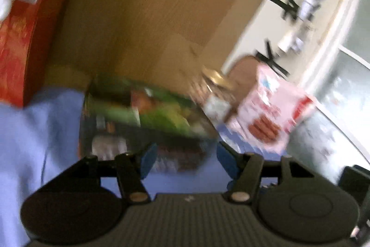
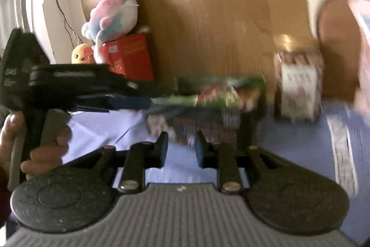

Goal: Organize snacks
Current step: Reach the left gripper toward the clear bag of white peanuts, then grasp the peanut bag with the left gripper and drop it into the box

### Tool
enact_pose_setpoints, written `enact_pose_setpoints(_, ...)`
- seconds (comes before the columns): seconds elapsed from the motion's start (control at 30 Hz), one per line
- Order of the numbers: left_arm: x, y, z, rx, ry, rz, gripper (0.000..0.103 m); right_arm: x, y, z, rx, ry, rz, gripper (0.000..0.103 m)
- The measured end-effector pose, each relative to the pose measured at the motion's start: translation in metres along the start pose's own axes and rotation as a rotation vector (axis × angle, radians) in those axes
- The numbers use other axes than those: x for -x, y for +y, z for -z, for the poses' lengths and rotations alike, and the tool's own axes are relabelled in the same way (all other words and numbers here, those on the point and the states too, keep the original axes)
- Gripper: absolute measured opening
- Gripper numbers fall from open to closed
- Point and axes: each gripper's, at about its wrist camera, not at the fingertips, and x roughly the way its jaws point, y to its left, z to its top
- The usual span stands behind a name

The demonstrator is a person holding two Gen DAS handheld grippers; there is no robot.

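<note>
Both views are motion-blurred. A green snack bag (image 1: 148, 108) lies on top of a dark snack pack (image 1: 111, 140) on the blue cloth, just ahead of my left gripper (image 1: 185, 156), which is open and empty. In the right wrist view the left gripper (image 2: 138, 101) reaches in from the left, its tips at the green bag (image 2: 219, 92). My right gripper (image 2: 181, 147) is open and empty, close to the dark pack (image 2: 208, 129). A gold-lidded jar (image 1: 215, 89) (image 2: 298, 85) stands to the right, next to a pink and white snack bag (image 1: 272, 112).
A wooden headboard (image 1: 161, 15) rises behind the snacks. A red box (image 1: 20, 43) (image 2: 129, 59) stands at the left with a pastel plush toy (image 2: 113, 15) on it and a yellow plush (image 2: 79, 53) beside it. A blue cloth (image 2: 289, 142) covers the surface.
</note>
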Motion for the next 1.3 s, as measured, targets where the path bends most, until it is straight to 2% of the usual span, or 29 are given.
enact_pose_setpoints(0.07, 0.013, -0.007, 0.025, -0.017, 0.044, 0.023, 0.058, 0.024, -0.009, 0.024, -0.076, 0.029, -0.002, 0.034)
enact_pose_setpoints(0.2, 0.033, -0.019, 0.079, -0.014, 0.143, 0.081, 0.058, 0.064, -0.02, 0.065, -0.197, 0.074, -0.007, 0.034)
enact_pose_setpoints(0.37, 0.039, -0.035, 0.117, -0.019, 0.231, 0.142, 0.058, 0.088, -0.005, 0.088, -0.189, 0.133, -0.068, 0.036)
enact_pose_setpoints(0.5, 0.041, -0.038, 0.133, -0.032, 0.293, 0.15, 0.058, 0.088, 0.012, 0.098, -0.18, 0.153, -0.106, 0.04)
enact_pose_setpoints(0.63, 0.052, -0.033, 0.141, -0.014, 0.275, 0.139, 0.058, 0.079, 0.025, 0.098, -0.161, 0.148, -0.11, 0.04)
enact_pose_setpoints(0.8, 0.076, 0.0, 0.137, 0.094, 0.212, 0.084, 0.058, 0.054, 0.045, 0.09, -0.094, 0.167, -0.147, 0.041)
enact_pose_setpoints(0.9, 0.087, 0.02, 0.134, 0.184, 0.18, 0.053, 0.058, 0.046, 0.06, 0.087, -0.031, 0.168, -0.17, 0.048)
enact_pose_setpoints(0.97, 0.093, 0.026, 0.133, 0.206, 0.164, 0.05, 0.058, 0.048, 0.07, 0.088, 0.031, 0.159, -0.163, 0.056)
enact_pose_setpoints(1.13, 0.089, 0.019, 0.136, 0.172, 0.199, 0.091, 0.058, 0.059, 0.08, 0.101, 0.141, 0.197, -0.138, 0.06)
enact_pose_setpoints(1.3, 0.075, -0.001, 0.143, 0.097, 0.222, 0.125, 0.056, 0.067, 0.089, 0.112, 0.237, 0.17, -0.098, 0.059)
